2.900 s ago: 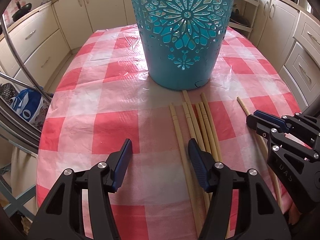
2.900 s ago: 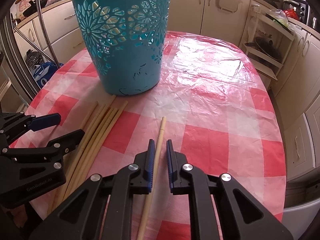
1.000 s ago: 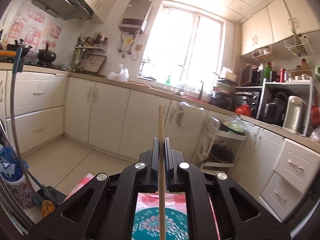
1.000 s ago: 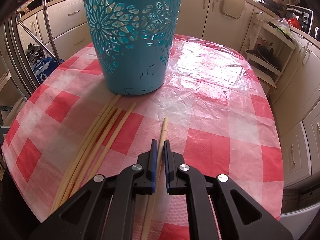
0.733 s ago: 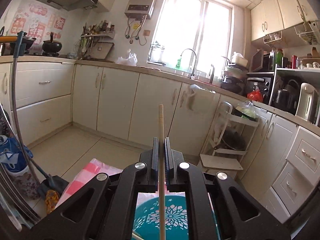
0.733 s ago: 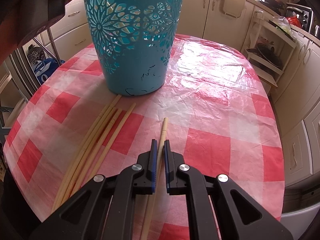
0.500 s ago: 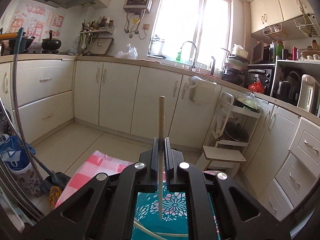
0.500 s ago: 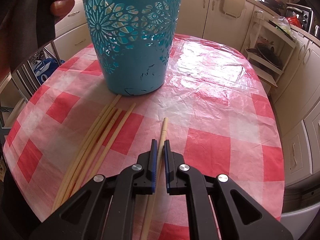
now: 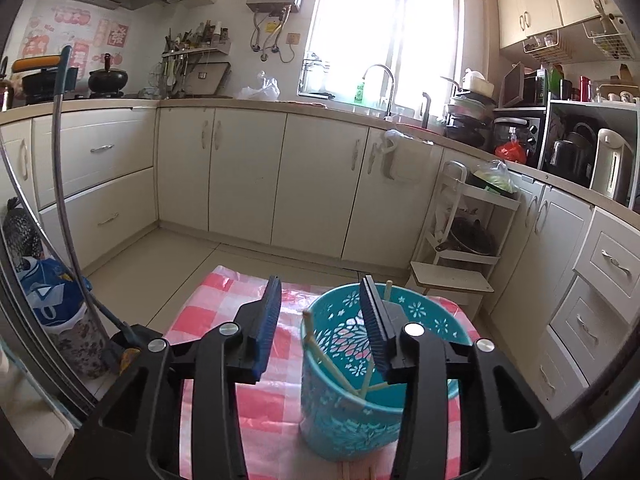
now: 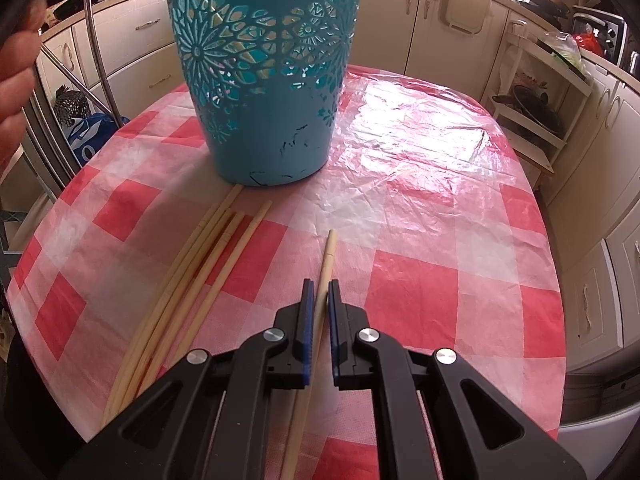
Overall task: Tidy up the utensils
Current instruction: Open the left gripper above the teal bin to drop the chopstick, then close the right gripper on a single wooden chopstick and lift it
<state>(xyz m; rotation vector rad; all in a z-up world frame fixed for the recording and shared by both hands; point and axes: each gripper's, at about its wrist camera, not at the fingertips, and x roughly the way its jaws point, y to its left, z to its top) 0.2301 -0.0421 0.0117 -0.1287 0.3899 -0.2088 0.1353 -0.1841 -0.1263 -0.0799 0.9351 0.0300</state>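
Observation:
In the left wrist view my left gripper (image 9: 322, 320) hovers over the near left rim of the teal cut-out basket (image 9: 344, 412). Its jaws are opening and nothing is between them. Loose chopsticks (image 9: 320, 354) lean inside the basket. In the right wrist view my right gripper (image 10: 319, 304) sits low over the table, shut on a single chopstick (image 10: 329, 252) that lies pointing toward the basket (image 10: 264, 92). A bundle of several chopsticks (image 10: 200, 264) lies to its left on the cloth.
The red and white checked tablecloth (image 10: 440, 208) covers the oval table, whose edge curves close on the right. A person's hand (image 10: 14, 92) shows at the left edge. Kitchen cabinets (image 9: 312, 184) and a white shelf rack (image 9: 460, 248) stand beyond the table.
My left gripper came down over the basket and its jaws parted; the chopstick it held upright is gone from between them. A hand entered the right wrist view. The right gripper has not moved.

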